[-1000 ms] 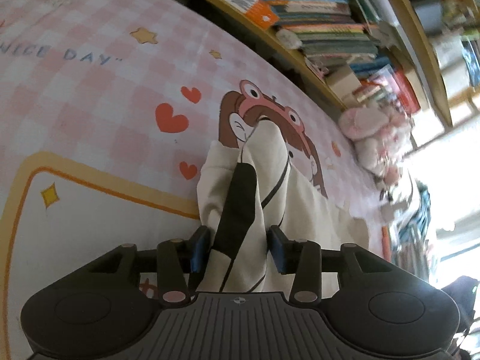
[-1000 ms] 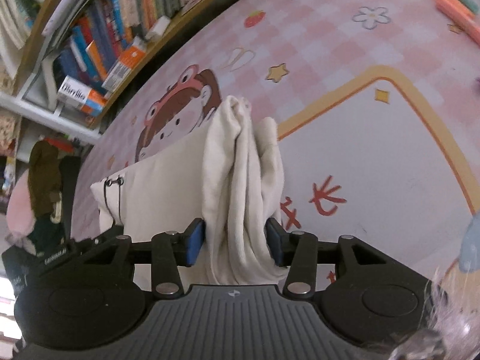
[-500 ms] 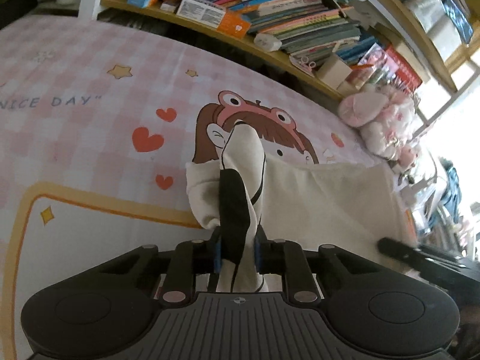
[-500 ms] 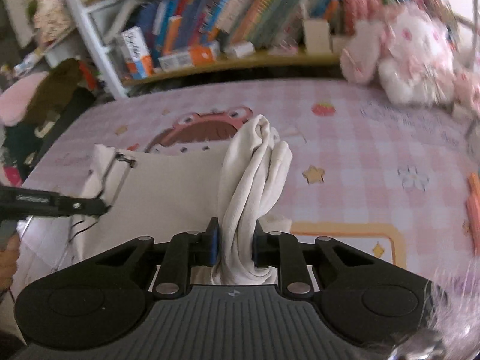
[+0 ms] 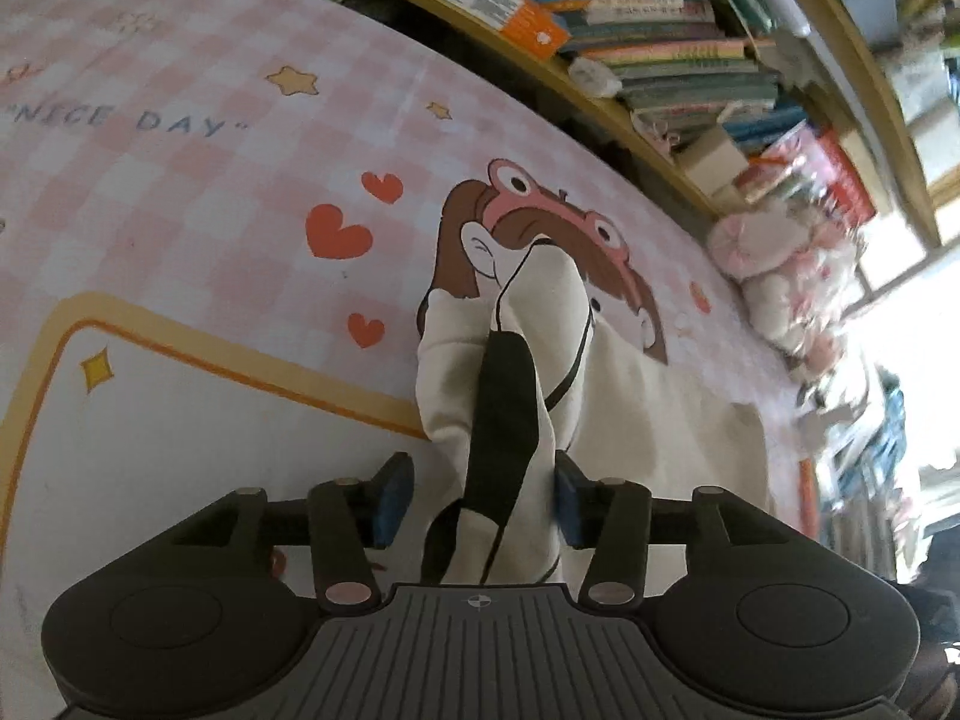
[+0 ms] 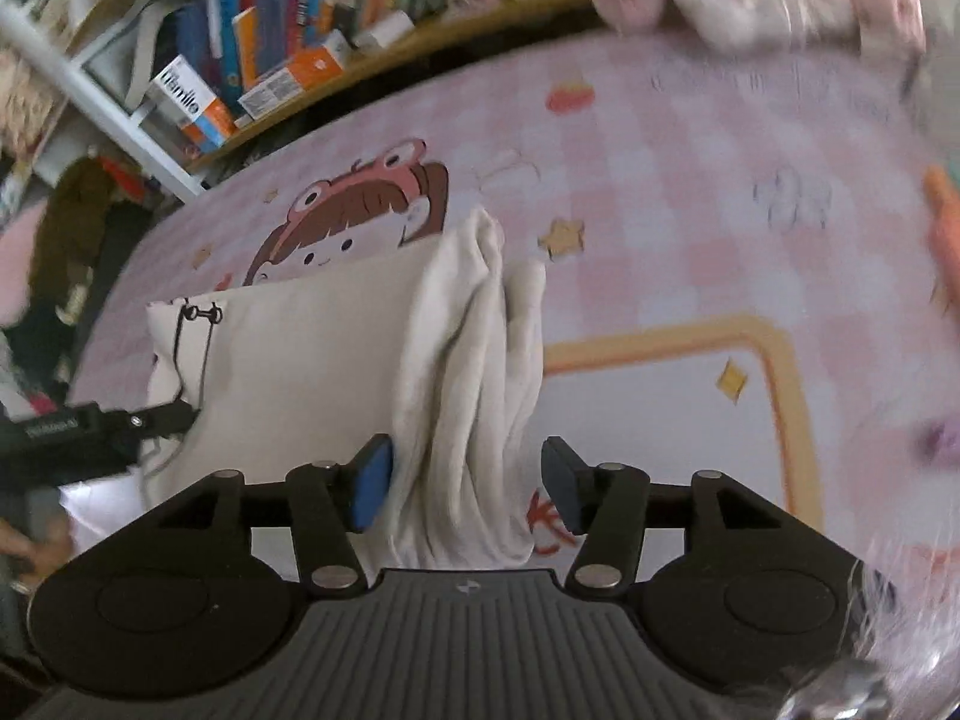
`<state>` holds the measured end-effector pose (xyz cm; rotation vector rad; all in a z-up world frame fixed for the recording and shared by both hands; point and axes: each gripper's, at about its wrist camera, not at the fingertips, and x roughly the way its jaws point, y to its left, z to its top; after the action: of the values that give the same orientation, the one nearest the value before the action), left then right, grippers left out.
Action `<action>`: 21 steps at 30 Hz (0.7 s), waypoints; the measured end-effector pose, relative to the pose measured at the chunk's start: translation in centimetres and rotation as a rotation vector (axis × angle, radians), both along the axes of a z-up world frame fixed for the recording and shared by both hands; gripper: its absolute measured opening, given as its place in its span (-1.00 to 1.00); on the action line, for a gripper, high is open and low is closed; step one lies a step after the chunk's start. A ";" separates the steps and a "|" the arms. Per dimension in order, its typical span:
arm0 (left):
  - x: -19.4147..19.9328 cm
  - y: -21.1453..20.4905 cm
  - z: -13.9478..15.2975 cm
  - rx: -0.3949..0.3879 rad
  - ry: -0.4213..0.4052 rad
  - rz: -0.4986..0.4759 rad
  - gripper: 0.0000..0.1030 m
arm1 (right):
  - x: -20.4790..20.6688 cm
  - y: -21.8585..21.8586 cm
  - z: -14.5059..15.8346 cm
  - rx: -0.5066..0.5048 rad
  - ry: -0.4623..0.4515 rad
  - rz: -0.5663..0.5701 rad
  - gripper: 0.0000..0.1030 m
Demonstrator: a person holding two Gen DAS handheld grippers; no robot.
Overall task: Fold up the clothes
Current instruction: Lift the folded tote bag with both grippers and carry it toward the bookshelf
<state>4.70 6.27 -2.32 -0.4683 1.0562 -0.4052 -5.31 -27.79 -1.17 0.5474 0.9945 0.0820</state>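
Released since half a second ago, one cream garment [image 5: 564, 360] is left bunched on the pink checked mat [image 5: 180, 192] between both opening grippers: left gripper [image 5: 480, 495], right gripper [image 6: 465, 483]. Its black patch is shown only from the left wrist.

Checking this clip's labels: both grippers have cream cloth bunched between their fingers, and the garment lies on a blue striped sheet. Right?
Not quite. The left gripper and right gripper do have the cream garment bunched between their opening jaws, but the sheet is pink checked with cartoon prints, as both wrist views show.
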 end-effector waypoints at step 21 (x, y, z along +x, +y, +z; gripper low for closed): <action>-0.5 -0.6 0.9 -0.073 -0.036 0.076 -0.76 | 1.6 1.4 1.7 0.047 -0.112 0.073 -0.64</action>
<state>4.17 5.63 -1.46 -0.5623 0.9882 -0.3839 -3.76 -26.36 0.58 0.5435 0.9048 0.1993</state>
